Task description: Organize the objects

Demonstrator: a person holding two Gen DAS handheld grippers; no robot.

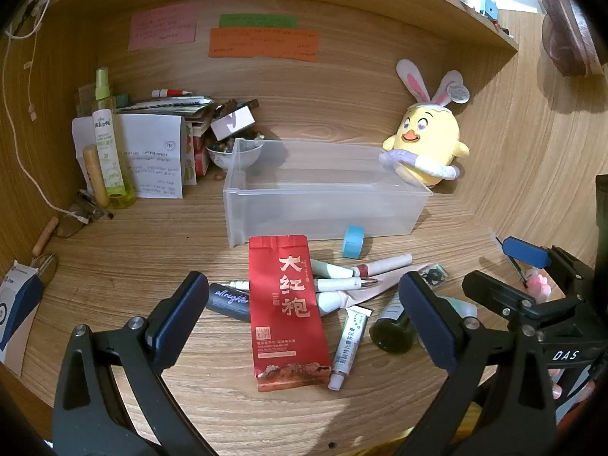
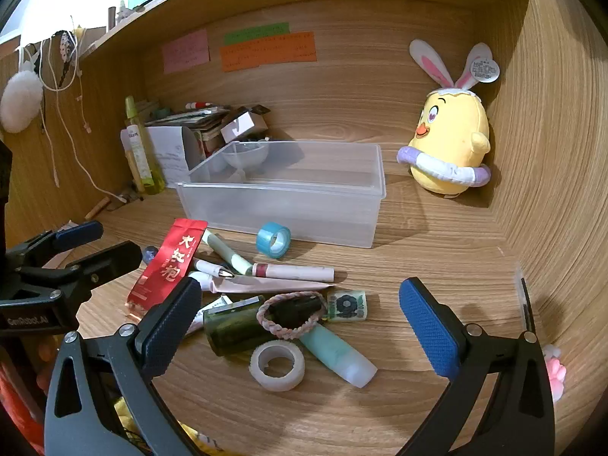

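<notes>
A clear plastic bin (image 1: 326,209) (image 2: 288,205) stands empty on the wooden desk. In front of it lies a pile: a red tea packet (image 1: 287,307) (image 2: 167,266), a blue tape roll (image 1: 352,241) (image 2: 273,240), pens and tubes (image 1: 361,269), a dark green bottle (image 2: 243,326), a white tape roll (image 2: 277,365), a mint tube (image 2: 338,353) and a hair tie (image 2: 290,313). My left gripper (image 1: 304,315) is open above the red packet. My right gripper (image 2: 300,326) is open above the bottle and tape; it also shows in the left wrist view (image 1: 505,277).
A yellow chick plush (image 1: 429,144) (image 2: 448,148) stands right of the bin. At the back left are spray bottles (image 1: 108,152), papers, boxes and a small bowl (image 1: 233,154). Glasses (image 1: 72,220) lie at left. Sticky notes (image 1: 262,41) hang on the back wall.
</notes>
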